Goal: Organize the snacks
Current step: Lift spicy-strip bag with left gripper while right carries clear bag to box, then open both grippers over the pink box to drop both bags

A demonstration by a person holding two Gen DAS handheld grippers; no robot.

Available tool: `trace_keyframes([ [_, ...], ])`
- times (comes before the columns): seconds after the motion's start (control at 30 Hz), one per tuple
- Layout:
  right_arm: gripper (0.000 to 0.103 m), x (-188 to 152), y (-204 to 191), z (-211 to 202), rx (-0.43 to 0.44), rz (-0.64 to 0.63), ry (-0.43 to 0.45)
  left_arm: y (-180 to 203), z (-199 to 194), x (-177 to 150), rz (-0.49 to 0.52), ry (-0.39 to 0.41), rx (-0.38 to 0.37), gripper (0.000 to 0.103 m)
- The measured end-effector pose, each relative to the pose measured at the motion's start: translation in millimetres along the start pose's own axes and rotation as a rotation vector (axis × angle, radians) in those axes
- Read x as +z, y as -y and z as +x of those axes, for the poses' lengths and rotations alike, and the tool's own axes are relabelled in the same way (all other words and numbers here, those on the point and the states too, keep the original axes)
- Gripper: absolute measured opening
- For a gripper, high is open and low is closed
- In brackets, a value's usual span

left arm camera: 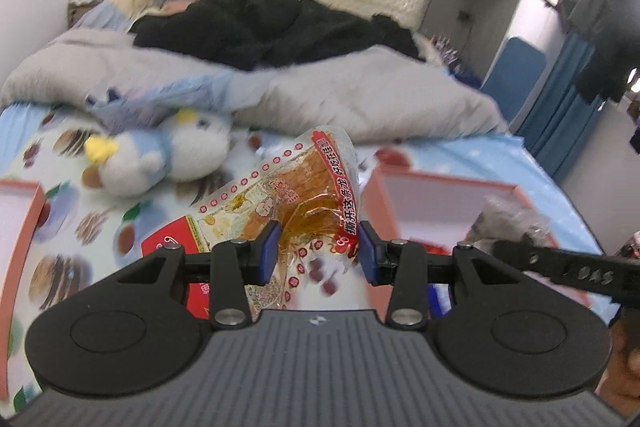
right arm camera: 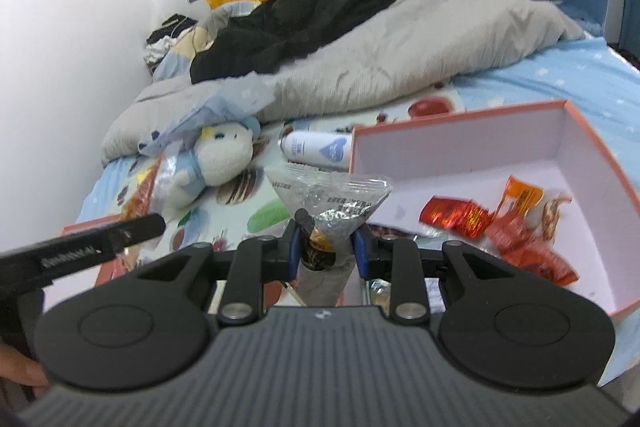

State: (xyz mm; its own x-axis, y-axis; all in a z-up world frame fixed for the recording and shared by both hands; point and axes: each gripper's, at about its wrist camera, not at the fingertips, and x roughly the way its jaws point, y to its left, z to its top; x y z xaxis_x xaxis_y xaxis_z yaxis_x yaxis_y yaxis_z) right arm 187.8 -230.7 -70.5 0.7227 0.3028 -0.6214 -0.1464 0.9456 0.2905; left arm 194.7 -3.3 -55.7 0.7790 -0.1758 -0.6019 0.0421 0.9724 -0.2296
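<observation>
The left hand-held gripper pinches an orange snack packet above the bed; the right hand-held gripper pinches a silver packet, pink box at 2 o'clock. Both look light, crinkly, slippery; grip sealed edges.

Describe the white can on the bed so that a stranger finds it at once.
On the bed, find the pink box. The can lies on its side beside the box's far-left corner, right of the plush toy. Only it is a white cylinder with a blue heart.
</observation>
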Motion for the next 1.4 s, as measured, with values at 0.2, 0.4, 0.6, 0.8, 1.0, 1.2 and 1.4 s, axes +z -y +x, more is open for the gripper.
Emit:
trace_keyframes([
  [0.2,0.030,15.4,13.0,-13.4,-0.013,-0.011,0.045,32.8,-10.3,22.2,0.003,0.044,-0.055,0.047],
  [0.4,0.030,26.1,33.9,-20.7,-0.047,-0.002,0.078,69.9,-2.4,36.3,0.012,0.047,-0.130,0.047],
  [0.6,0.030,29.1,62.0,-21.9,-0.093,0.011,0.088,108.8,23.3,41.8,0.022,0.008,-0.212,0.047],
  [0.8,0.031,29.4,99.3,-4.2,-0.142,0.048,0.053,140.8,72.2,40.8,0.013,-0.072,-0.271,0.047],
  [1.0,0.031,24.2,134.4,27.2,-0.187,0.098,-0.009,169.3,136.7,32.9,0.025,-0.175,-0.306,0.048],
  [1.2,0.031,16.3,160.9,62.7,-0.208,0.125,-0.082,180.1,200.4,15.4,0.035,-0.281,-0.297,0.048],
  [1.4,0.031,9.2,179.0,89.7,-0.216,0.162,-0.134,178.9,236.8,1.5,0.052,-0.342,-0.279,0.048],
])
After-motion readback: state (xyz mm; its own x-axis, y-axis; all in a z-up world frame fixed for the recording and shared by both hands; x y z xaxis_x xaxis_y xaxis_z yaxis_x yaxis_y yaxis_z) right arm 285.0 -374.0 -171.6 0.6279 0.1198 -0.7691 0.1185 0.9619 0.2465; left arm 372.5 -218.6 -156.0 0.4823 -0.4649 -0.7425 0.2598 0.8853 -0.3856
